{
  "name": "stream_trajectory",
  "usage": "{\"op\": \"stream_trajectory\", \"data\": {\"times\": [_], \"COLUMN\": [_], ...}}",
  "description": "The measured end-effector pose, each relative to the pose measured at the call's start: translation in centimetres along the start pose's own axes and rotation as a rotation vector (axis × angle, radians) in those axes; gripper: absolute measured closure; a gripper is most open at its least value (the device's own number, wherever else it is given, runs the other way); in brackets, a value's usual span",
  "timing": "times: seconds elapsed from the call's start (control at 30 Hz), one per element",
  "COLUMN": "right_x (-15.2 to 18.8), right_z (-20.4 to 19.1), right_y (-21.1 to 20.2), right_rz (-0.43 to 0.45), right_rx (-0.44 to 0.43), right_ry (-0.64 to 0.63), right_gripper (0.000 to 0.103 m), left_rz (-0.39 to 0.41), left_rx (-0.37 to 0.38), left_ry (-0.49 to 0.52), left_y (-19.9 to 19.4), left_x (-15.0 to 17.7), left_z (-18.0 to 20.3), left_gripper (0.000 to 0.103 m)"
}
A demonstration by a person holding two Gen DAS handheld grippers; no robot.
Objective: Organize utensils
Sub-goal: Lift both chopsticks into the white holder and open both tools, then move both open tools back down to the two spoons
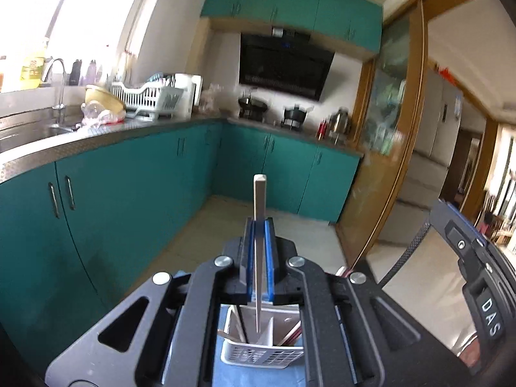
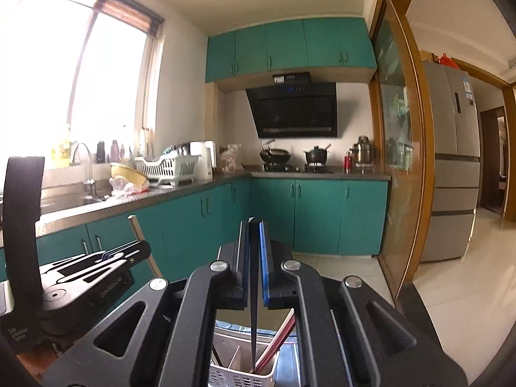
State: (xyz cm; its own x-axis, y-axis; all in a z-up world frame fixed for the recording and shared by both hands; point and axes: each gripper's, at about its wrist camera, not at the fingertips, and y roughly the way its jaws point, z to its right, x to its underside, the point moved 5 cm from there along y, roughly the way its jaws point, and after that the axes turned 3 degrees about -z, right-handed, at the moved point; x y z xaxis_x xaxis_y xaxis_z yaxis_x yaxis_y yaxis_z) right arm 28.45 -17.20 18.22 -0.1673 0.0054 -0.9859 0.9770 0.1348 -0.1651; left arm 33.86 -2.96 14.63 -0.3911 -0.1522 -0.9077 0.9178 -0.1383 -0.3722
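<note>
Chopstick [image 1: 259,200], pale, is clamped in our left hand-held gripper [image 1: 259,225] in the left wrist view, above a white utensil basket [image 1: 262,356] (on blue cloth). Right wrist view: our right hand-held gripper [image 2: 254,225] grips a dark chopstick [image 2: 254,306] w/ its tip in the basket.

We stand in a home kitchen: teal cabinets [image 2: 322,216], sink [image 2: 74,198], dish rack [image 2: 166,167], hood [image 2: 295,111], pans on the stove [image 2: 293,167], fridge [image 2: 451,161].

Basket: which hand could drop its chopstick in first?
Probably right. The right gripper's dark chopstick dips into the basket beside the red chopsticks; the left gripper's pale chopstick seems above it.
</note>
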Motion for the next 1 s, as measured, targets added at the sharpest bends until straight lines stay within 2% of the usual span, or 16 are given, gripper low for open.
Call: {"op": "stream_trajectory", "data": {"times": [0.23,0.33,0.47,0.53,0.57,0.67,0.73,0.83,0.93,1.0], "right_x": [3.2,4.1,5.9,7.0,7.5,9.0,10.4,13.4,18.3,23.2], "right_z": [0.8,1.3,2.0,2.6,3.0,4.5,6.0,8.7,11.1,11.7], "right_y": [4.5,5.5,6.1,5.7,5.3,3.3,1.6,-0.8,-1.4,0.0], "right_rz": [-0.066,-0.086,-0.142,-0.162,-0.166,-0.175,-0.186,-0.223,-0.334,-0.511], "right_rx": [0.022,0.015,0.045,0.044,0.045,0.055,0.068,0.087,0.111,0.092], "right_ry": [0.034,0.038,0.024,0.044,0.058,0.082,0.111,0.19,0.26,0.267], "right_gripper": [0.096,0.096,0.095,0.074,0.069,0.066,0.065,0.06,0.058,0.058], "left_rz": [-0.086,-0.093,-0.097,-0.102,-0.104,-0.124,-0.139,-0.171,-0.225,-0.296], "left_rx": [-0.028,-0.038,-0.029,-0.026,-0.021,-0.016,-0.011,0.0,0.007,0.019], "left_ry": [-0.013,0.005,0.013,0.013,0.011,0.015,0.008,-0.006,-0.015,0.007], "left_y": [4.2,4.5,4.0,3.6,3.4,2.3,1.5,0.1,-0.4,0.4], "left_x": [2.6,3.1,4.0,4.6,4.9,6.3,7.7,10.4,14.0,16.9], "left_z": [-1.5,-1.7,-1.9,-2.3,-2.4,-3.2,-3.8,-4.9,-5.9,-6.0], "left_gripper": [0.097,0.097,0.095,0.078,0.077,0.075,0.068,0.065,0.058,0.055]}}
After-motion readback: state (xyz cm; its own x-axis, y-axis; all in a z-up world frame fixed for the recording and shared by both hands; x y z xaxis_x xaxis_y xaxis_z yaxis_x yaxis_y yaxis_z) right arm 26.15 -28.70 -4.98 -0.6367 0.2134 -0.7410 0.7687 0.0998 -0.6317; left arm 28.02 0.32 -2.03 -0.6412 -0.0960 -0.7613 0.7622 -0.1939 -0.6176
